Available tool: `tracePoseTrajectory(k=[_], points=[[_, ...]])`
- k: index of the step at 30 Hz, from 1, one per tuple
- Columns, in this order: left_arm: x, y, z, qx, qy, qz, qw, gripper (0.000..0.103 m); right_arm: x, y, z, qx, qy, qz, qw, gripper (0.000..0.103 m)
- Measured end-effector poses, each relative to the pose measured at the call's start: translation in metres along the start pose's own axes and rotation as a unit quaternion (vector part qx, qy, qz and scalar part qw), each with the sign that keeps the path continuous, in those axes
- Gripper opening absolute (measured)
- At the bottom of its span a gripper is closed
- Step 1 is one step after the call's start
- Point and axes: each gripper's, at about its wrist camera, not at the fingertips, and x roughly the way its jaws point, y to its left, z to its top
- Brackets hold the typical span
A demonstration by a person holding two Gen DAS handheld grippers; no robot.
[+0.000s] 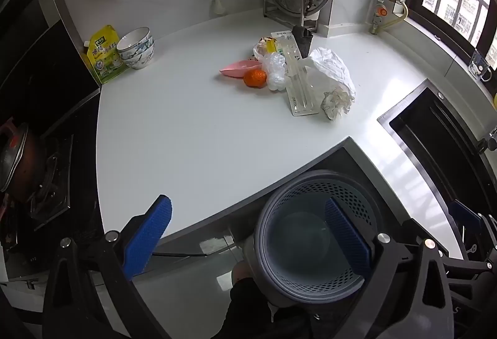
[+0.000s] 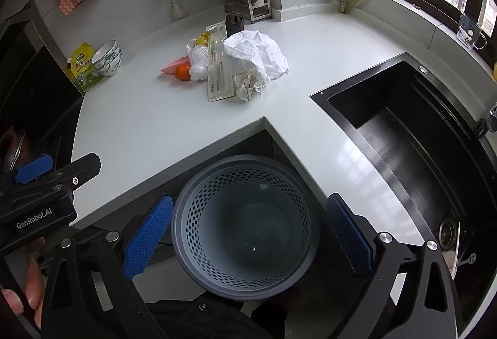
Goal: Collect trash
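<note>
The trash lies in one heap on the white bench (image 1: pixel 192 128), in the upper middle of both views, well apart from both grippers. The heap holds a big crumpled white paper (image 1: pixel 334 69), a smaller crumpled wad (image 1: pixel 335 104) at its lower edge, a clear flat plastic package (image 1: pixel 299 84), some clear plastic wrap (image 1: pixel 275 70), a pink piece (image 1: pixel 237 68) and an orange fruit (image 1: pixel 255 78) that touches the pink piece and the wrap. It seems these things are gathered together so that they can be taken one after another. The grey perforated bin (image 2: pixel 245 224) stands below the bench, in the inner corner where the bench edge makes an angle, at the lower middle of the frames; I judge it is placed there so that the way from the heap to its mouth is short. The bin looks almost empty, only a tiny white speck shows on its bottom, so the collecting is probably at its very start. The left gripper (image 1: pixel 248 233) and the right gripper (image 2: pixel 248 233) both hang above the bin region, tilted downward, with their blue fingers (image 2: pixel 149 233) spread wide and nothing between them. The bowls (image 1: pixel 136 48) and the yellow pouch (image 1: pixel 102 55) at the upper left, and the black sink (image 2: pixel 413 146) at the right, seem not to be part of the trash.
</note>
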Motion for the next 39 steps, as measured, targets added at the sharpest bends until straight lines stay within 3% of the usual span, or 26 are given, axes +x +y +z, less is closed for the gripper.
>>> tracePoseTrajectory(k=[39], points=[[-0.0037, 0.0025, 0.0053, 0.002, -0.006, 0.002, 1.0, 0.097, -0.0027, -0.0035, 0.003, 0.001, -0.007, 0.001, 1.0, 0.095]])
